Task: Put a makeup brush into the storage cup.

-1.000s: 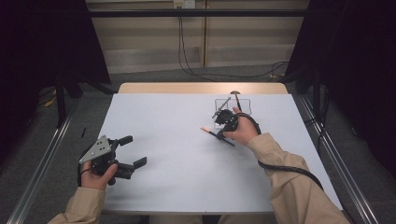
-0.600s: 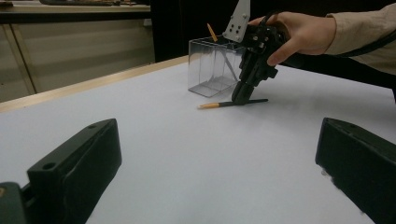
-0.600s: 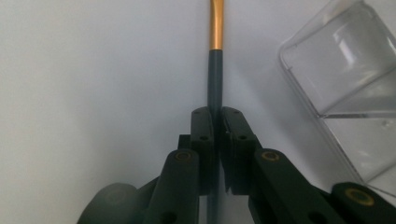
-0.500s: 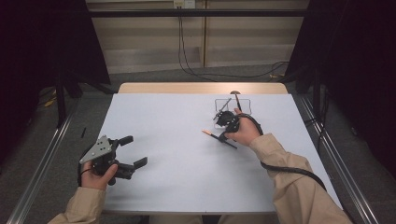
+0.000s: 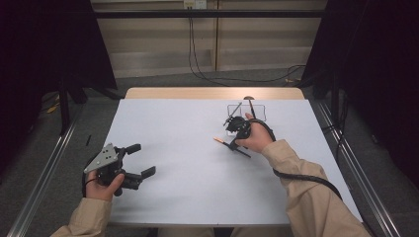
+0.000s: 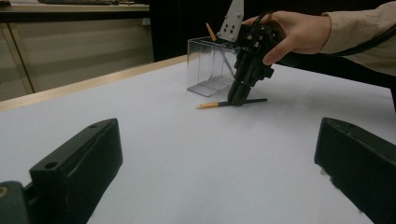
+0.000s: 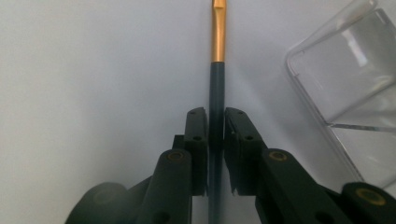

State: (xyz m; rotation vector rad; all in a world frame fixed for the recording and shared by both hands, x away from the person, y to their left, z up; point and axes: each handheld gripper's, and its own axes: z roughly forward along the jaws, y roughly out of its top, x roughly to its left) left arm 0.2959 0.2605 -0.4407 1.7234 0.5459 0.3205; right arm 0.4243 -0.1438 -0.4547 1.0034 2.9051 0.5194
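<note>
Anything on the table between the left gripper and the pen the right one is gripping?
Nothing: in the high view, bare white table separates the left gripper from the pen.

Both forearms wear loose beige sleeves (image 5: 306, 197) with buttoned-looking cuffs. The left gripper (image 5: 141, 160) is black, topped by a grey three-cornered plate (image 5: 102, 157) drilled with small holes. The right gripper (image 7: 215, 126) is black too, with brass-coloured screws (image 7: 278, 156) at its jaw pivots and a thick black cable (image 5: 301, 176) trailing along the sleeve.
</note>
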